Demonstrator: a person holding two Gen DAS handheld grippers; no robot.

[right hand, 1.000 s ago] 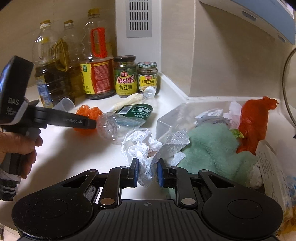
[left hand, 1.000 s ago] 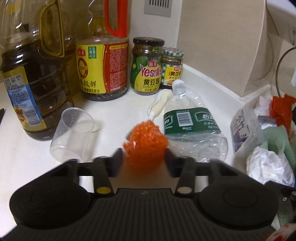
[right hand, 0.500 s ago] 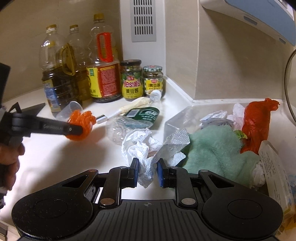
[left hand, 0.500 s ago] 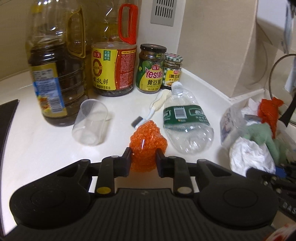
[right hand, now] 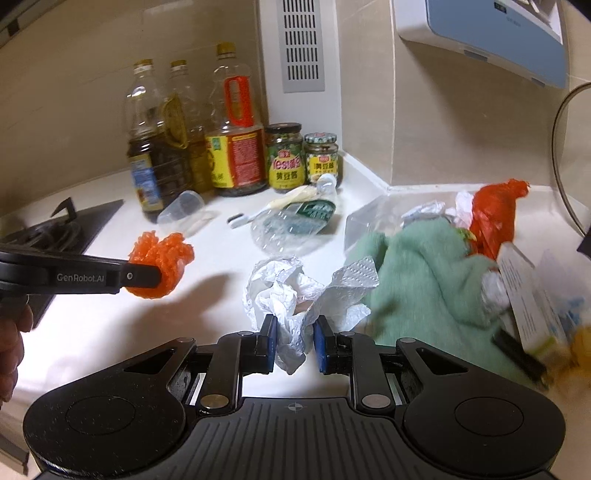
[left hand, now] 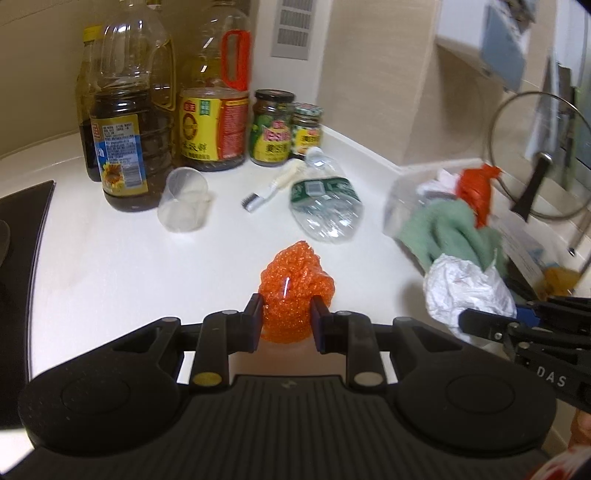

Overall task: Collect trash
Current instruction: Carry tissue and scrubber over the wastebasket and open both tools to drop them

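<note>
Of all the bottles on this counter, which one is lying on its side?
The clear water bottle with the green label, crushed and capped, lying beside the white brush. The oil bottles and the yellow-labelled sauce bottle stand upright against the wall.

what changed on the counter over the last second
The left gripper closed on the orange mesh wad and lifted it back, away from the plastic bottle. The right gripper stayed shut on the white crumpled paper. Bottle, brush and cup lie unmoved.

White worktop (right hand: 110, 332) meets beige tiled walls (right hand: 74, 92) in far corner; grey vent grille (right hand: 302, 44) on corner column; black hob (left hand: 22, 236) left; blue-white appliance (right hand: 491, 33) upper right.
</note>
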